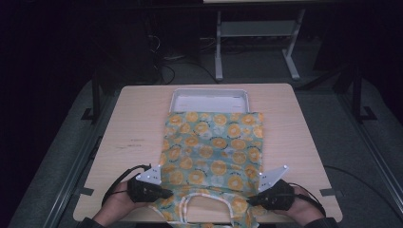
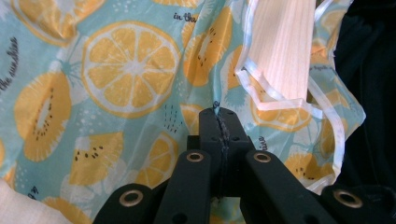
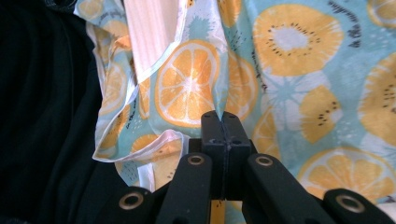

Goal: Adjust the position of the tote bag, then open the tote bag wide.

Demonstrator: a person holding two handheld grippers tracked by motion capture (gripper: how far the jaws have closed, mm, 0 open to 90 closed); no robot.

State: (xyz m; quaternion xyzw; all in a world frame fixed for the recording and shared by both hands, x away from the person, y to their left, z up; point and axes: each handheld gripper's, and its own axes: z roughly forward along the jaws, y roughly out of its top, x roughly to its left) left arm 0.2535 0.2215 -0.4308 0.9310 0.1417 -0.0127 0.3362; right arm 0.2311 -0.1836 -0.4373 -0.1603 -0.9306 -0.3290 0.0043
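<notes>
Left gripper: the left gripper [image 1: 164, 192] lies low at the near left of the table, its jaws pressed together on the left edge of the cloth [image 1: 214, 152]; in the left gripper view [image 2: 219, 123] a pinch of the fabric stands up between the tips.
Right gripper: the right gripper [image 1: 252, 199] lies at the near right, its jaws also closed tight on the cloth's right edge; the right gripper view [image 3: 223, 126] shows the fabric folded up into the closed tips.
Surface: a pale wooden table [image 1: 138, 123] is under both grippers, bare on either side of the cloth.
Room: dark, with a grey floor [image 1: 351, 147] around the table and a grey metal frame [image 1: 256, 38] well beyond it.
Cloth: a light blue piece printed with orange slices, spread flat away from the grippers; its near end, with white-edged loops [image 1: 204, 199], lies between the two grippers and hangs over the table's near edge.
Other things: a shallow white tray [image 1: 209, 95] sits beyond the cloth, far from both grippers, its near rim under the cloth's far edge.
In the way: between the grippers and the tray there is only the cloth.
</notes>
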